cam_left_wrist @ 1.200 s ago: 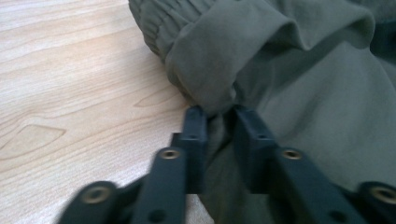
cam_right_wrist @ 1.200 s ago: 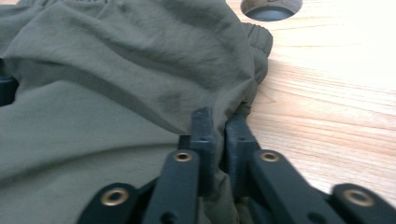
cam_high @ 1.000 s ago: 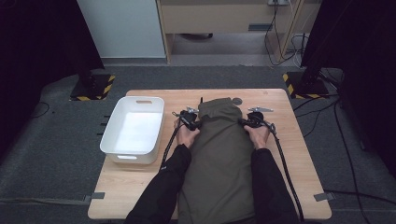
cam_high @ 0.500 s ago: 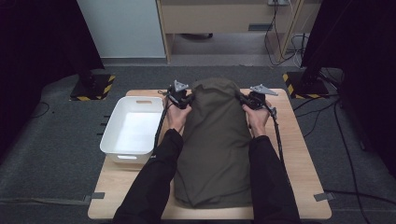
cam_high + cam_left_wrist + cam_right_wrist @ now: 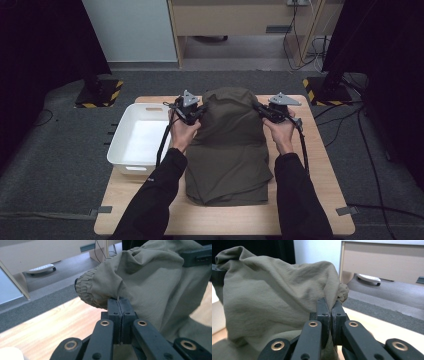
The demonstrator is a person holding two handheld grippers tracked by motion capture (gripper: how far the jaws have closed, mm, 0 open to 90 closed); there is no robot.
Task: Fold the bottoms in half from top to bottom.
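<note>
From the high view, an olive-green fabric garment (image 5: 227, 145) is held up at its far end above the light wooden table (image 5: 320, 200), right of a white plastic bin (image 5: 120, 145), by the left gripper (image 5: 192, 111) and right gripper (image 5: 267, 112). In the left gripper view, the jaws are seen clamped on cloth beside the elastic cuff (image 5: 86, 291). In the right gripper view, the jaws are seen pinched shut on the garment's edge.

Your right gripper (image 5: 329, 308) has its jaws clamped on the olive garment (image 5: 274, 300), bunched above the counter (image 5: 382, 325); a gathered cuff, perhaps, pokes out beyond.
</note>
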